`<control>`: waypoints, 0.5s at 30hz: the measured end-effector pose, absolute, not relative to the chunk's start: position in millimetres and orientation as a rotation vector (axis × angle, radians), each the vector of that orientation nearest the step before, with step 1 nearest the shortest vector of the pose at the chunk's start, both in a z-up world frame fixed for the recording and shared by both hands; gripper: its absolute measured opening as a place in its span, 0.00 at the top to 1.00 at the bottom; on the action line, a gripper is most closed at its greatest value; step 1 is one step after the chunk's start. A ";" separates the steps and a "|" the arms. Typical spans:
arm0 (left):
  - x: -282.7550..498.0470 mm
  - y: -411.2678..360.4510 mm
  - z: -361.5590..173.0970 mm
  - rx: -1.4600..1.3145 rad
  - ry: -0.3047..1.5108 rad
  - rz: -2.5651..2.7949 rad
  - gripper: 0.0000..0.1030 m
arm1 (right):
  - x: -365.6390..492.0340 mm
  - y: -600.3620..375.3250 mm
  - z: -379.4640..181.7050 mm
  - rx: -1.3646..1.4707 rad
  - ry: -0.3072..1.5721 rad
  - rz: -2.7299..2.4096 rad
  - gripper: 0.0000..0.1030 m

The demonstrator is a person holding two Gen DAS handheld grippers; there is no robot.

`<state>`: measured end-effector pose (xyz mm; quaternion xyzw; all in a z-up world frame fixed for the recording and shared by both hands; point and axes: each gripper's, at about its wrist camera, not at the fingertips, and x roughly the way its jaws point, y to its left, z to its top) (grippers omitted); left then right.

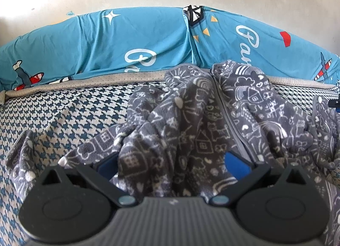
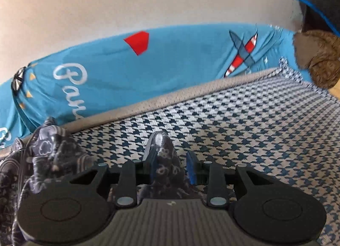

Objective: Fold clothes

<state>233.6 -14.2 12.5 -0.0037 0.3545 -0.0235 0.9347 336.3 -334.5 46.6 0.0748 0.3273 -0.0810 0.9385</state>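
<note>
Left side first: the left gripper (image 1: 172,164) has its blue-padded jaws spread wide, with a bunched fold of the grey fleece zip-up jacket with white doodle print (image 1: 212,118) sitting between them, not pinched. The jacket lies crumpled on the blue-and-white houndstooth mattress cover (image 1: 74,114), near the teal printed bedsheet (image 1: 106,43). The right gripper (image 2: 170,160) is partly open, a jacket flap poking up between its pads; can't tell if they're pressing on it.

White cursive lettering on the blue printed sheet (image 1: 148,39) along the wall: "Par…" readable at right, the same word begun again at centre, lower letters hidden behind the bed edge (likely one repeated word, ending unseen). Same script, "Par…", in the right wrist view (image 2: 127,71).
</note>
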 end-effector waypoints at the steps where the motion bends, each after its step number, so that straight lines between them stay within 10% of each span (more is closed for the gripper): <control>1: 233.9 -14.4 11.9 -0.007 0.728 -0.049 0.00 | 340.7 -337.6 44.1 0.162 0.684 -0.157 0.72; 15: 238.9 -13.7 -1.2 -0.011 0.784 -0.049 0.00 | 343.8 -358.7 56.4 0.289 0.560 -0.205 0.90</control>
